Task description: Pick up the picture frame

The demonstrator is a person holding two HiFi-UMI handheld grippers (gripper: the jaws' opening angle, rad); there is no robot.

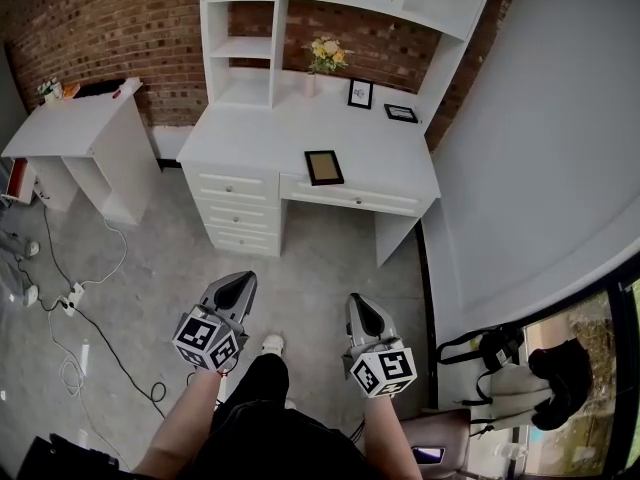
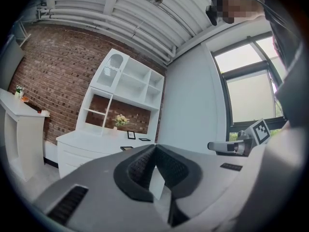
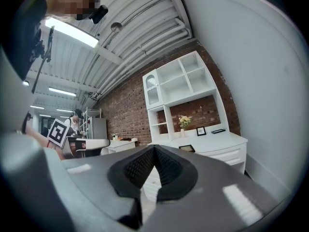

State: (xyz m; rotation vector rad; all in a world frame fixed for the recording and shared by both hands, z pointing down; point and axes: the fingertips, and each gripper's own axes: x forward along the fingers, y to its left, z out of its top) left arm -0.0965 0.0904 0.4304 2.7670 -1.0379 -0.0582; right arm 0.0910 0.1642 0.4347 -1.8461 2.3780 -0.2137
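The picture frame [image 1: 323,167] lies flat on the white table [image 1: 250,133], close to the front edge and right of the middle. It is a small dark frame around a tan-brown panel. From the left tool's view it shows as a thin dark strip on the tabletop [image 2: 126,148], and from the right tool's view as a small tilted dark rectangle [image 3: 187,148].

Further back on the same table, a second small frame [image 1: 360,93] stands upright against the brick wall [image 1: 110,18], and a third dark frame [image 1: 401,113] lies flat just to its right. A vase of yellow flowers [image 1: 327,56] stands to their left, under the white shelf unit [image 1: 250,48] that rises from the back of the table. Drawers [image 1: 240,208] fill the table's left front.

A lower white side table [image 1: 75,128] stands well apart on the left, with cables [image 1: 70,308] trailing over the grey floor [image 1: 330,258] near it. Dark bags [image 1: 520,368] sit by the window on the right.

The stretch of floor lies between the table and the two tools. The left tool [image 1: 243,280] and the right tool [image 1: 357,301] are both held out level, pointing at the table. Each has its jaws closed tip to tip with nothing between them.
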